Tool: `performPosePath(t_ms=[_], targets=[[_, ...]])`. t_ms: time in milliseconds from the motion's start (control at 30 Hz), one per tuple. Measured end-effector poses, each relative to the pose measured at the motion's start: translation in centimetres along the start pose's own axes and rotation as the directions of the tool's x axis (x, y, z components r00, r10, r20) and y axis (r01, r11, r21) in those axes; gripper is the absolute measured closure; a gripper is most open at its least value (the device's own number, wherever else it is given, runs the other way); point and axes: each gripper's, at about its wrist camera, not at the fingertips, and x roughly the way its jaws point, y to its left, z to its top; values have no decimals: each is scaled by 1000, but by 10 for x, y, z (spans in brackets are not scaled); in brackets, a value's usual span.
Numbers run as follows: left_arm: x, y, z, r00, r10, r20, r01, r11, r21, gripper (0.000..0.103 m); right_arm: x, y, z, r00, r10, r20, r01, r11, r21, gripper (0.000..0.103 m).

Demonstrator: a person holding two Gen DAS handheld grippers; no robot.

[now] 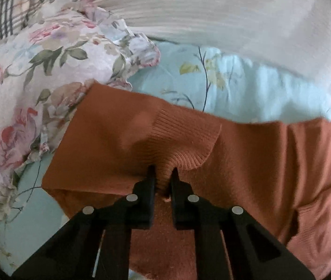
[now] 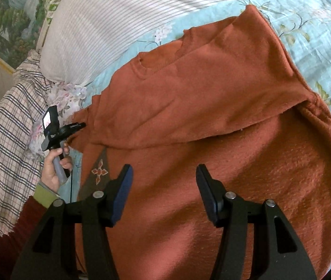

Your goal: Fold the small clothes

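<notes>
Left tongs (image 1: 163, 182) are clamped on the sweater's (image 2: 212, 116) cuff (image 1: 177, 140), right tongs (image 2: 164, 186) gaping empty above its body on the bed (image 2: 317, 35). Thin pinch could slip mid-fold, dropping the sleeve crooked.

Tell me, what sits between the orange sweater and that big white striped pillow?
Only a bare strip of the light blue flowered bedsheet separates the orange sweater from the white striped pillow; nothing else lies there. The right wrist view shows it best.
</notes>
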Motion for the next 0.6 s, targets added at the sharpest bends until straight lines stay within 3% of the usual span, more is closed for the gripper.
performPosePath(t_ms=[167, 267, 433, 533, 600], targets=[[-36, 10, -7, 995, -85, 60, 88, 995, -46, 96, -4, 5, -3, 1000, 6, 13, -6, 1000, -17, 46], [-72, -6, -14, 978, -183, 102, 187, 982, -32, 95, -6, 7, -2, 1000, 19, 22, -19, 1000, -22, 46], [-126, -74, -29, 923, -364, 128, 364, 931, 26, 95, -12, 7, -2, 999, 25, 48, -24, 1000, -3, 46], [-142, -132, -41, 874, -474, 104, 469, 880, 69, 95, -21, 3, -2, 997, 17, 69, -18, 1000, 11, 46], [-148, -169, -52, 857, -508, 82, 499, 860, 110, 95, -28, -3, -2, 997, 7, 83, -9, 1000, 20, 46]])
